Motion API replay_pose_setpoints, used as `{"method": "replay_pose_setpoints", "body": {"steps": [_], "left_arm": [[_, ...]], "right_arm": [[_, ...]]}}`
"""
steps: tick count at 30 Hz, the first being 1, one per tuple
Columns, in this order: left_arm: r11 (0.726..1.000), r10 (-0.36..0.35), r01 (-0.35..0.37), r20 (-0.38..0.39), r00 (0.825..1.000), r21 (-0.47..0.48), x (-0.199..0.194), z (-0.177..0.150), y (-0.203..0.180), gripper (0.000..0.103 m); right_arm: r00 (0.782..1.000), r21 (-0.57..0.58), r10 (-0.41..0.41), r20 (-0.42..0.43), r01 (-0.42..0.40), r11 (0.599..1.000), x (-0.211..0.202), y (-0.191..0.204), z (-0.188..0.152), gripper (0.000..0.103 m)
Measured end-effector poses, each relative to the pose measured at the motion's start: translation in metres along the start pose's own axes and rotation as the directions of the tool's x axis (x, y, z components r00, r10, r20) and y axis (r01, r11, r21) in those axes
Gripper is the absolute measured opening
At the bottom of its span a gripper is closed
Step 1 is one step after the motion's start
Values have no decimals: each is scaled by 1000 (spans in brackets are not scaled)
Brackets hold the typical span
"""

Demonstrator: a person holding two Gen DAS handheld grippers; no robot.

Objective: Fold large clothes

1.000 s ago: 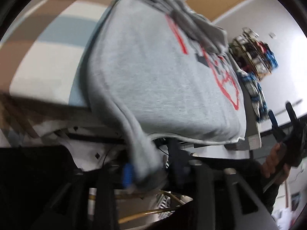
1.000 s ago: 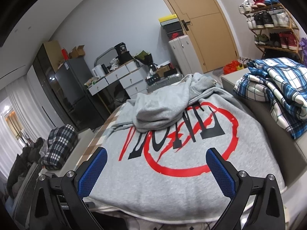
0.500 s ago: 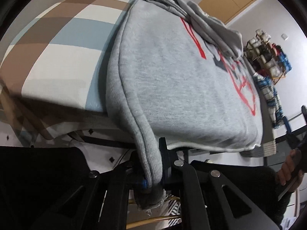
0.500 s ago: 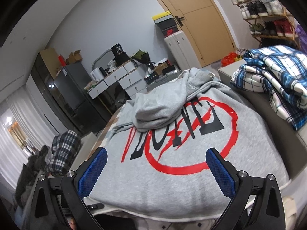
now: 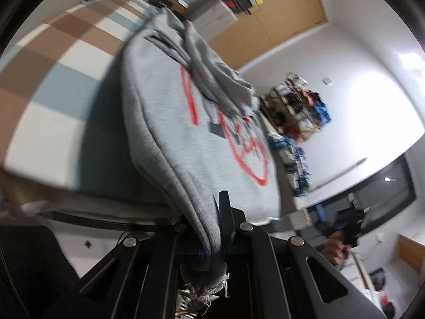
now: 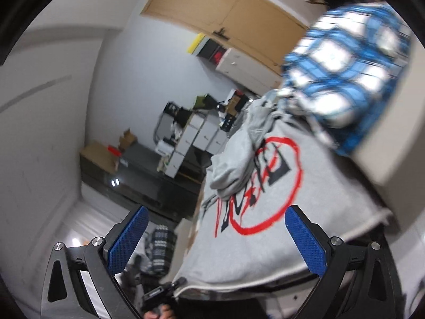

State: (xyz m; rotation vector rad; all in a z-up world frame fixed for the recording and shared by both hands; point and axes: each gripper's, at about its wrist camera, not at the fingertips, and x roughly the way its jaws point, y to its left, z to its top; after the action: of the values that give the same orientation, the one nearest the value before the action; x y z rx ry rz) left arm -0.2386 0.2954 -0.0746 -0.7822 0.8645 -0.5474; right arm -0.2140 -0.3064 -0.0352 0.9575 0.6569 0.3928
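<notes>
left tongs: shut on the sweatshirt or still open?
Shut on it. In the left wrist view the left tongs pinch the hanging corner of the grey sweatshirt, with the frayed hem bunched below the fingers.

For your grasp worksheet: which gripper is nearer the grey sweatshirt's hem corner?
Left. The left gripper is clamped on the grey sweatshirt corner; the right gripper hangs open, short of the hem.

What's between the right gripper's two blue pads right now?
Nothing held: in the right wrist view the right gripper is open, with the grey sweatshirt lying beyond it.
</notes>
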Motion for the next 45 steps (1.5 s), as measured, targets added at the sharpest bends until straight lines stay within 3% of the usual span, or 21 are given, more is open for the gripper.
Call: {"method": "replay_pose_setpoints", "body": {"steps": [2, 5, 9, 15, 21, 24, 32, 36, 38, 41, 45], "left_arm": [[1000, -1, 1, 24, 1000, -7, 4, 8, -5, 4], [1000, -22, 22, -10, 1000, 10, 11, 17, -13, 4], [993, 23, -17, -50, 998, 117, 18, 29, -35, 4], [976, 69, -48, -90, 994, 213, 30, 44, -52, 4], [985, 26, -7, -112, 993, 170, 35, 49, -38, 4], [986, 9, 9, -110, 994, 166, 33, 48, -40, 4], [976, 38, -11, -118, 992, 219, 35, 39, -50, 4], [981, 31, -9, -113, 993, 195, 35, 40, -46, 4], [980, 37, -14, -113, 993, 199, 36, 39, -47, 4], [977, 51, -25, -115, 992, 211, 37, 38, -48, 4], [978, 47, -22, -116, 992, 206, 36, 38, -47, 4]], "right_arm": [[998, 35, -59, 3, 59, 998, -14, -16, -1, 103], [981, 80, -195, -20, 196, 977, -22, -45, -12, 103], [974, 238, -207, -90, 223, 945, -10, -89, -30, 103], [979, 441, -174, -102, 201, 875, 24, -143, -48, 103], [983, 483, -169, -72, 183, 856, 44, -161, -47, 103], [964, 410, -255, -80, 265, 873, 55, -157, -45, 103], [955, 406, -298, -11, 276, 871, 66, -163, -33, 102], [957, 430, -290, 15, 256, 866, 64, -169, -35, 92], [965, 395, -261, 22, 231, 889, 64, -163, -33, 76], [960, 341, -277, 41, 248, 907, 58, -148, -29, 57], [949, 265, -307, 77, 277, 924, 47, -125, -25, 41]]}}
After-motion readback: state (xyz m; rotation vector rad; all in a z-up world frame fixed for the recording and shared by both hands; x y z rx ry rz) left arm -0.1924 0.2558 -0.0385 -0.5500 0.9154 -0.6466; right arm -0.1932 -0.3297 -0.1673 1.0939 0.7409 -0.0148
